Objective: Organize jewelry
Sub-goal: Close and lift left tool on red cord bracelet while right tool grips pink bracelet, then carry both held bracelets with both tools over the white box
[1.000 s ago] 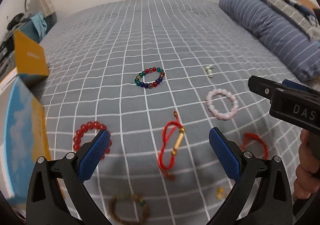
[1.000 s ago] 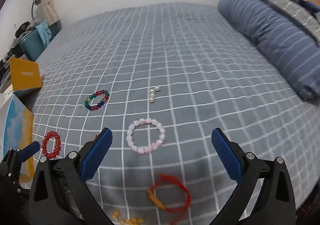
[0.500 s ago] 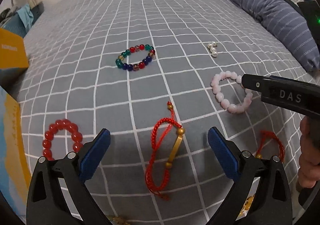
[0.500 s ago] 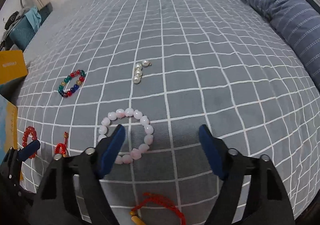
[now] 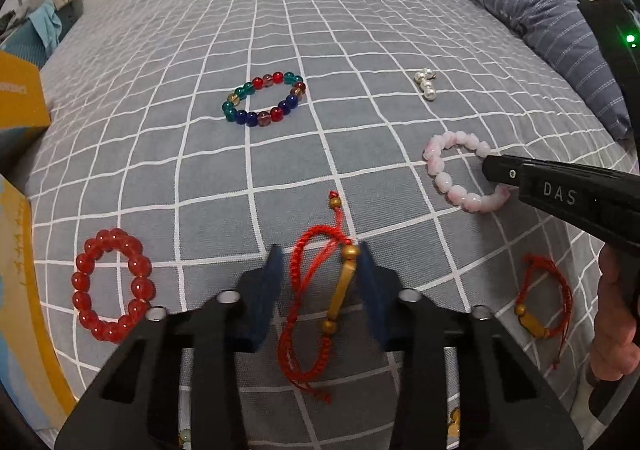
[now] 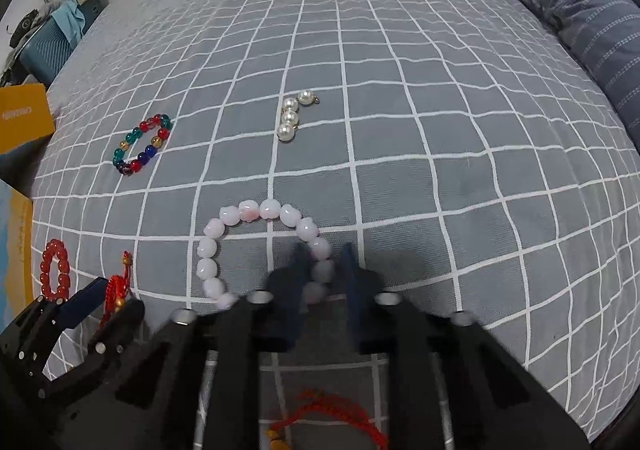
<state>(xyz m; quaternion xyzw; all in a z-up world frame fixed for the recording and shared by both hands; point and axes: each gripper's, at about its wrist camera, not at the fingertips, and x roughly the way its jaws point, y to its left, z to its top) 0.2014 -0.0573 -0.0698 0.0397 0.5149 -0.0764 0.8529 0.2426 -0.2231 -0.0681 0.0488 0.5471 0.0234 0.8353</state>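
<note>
Left wrist view: the left hand-held gripper [image 5: 318, 290] is low over the bed [image 5: 280, 30], near its front edge. Its jaws are closing and now stand narrow, with the red cord bracelet [image 5: 316, 290] between the blue pads; the gold tube bead lies just beside the right pad. Whether the pads already press the cord, cannot tell; there looks to be a small gap on each side. The step in hand is the grasp of this bracelet. On the same bed: a red bead bracelet [image 5: 112, 286] toward the left edge, a multicolour bead bracelet [image 5: 264, 98] farther toward the middle, a pearl piece [image 5: 426, 84] toward the right, and a second red cord bracelet [image 5: 542, 302] near the front right. The right hand-held gripper [image 5: 490, 170] comes in from the right with its tip at the pink bead bracelet [image 5: 460, 174].

Right wrist view: the right hand-held gripper [image 6: 322, 274] is pinched nearly shut on the right side of the pink bead bracelet [image 6: 260, 246], with beads caught between the pads. The rest of the loop lies flat on the bed [image 6: 440, 170]. The pearl piece [image 6: 292, 118] sits farther up the bed, well apart.

Next move, as I judge it: finish closing the left jaws on the cord, then lift both pieces straight up. The cord is limp and thin and could slip, so the pads should catch the tube bead or a doubled strand. The bead loop will dangle. No tray or box for the jewelry is clearly visible.
</note>
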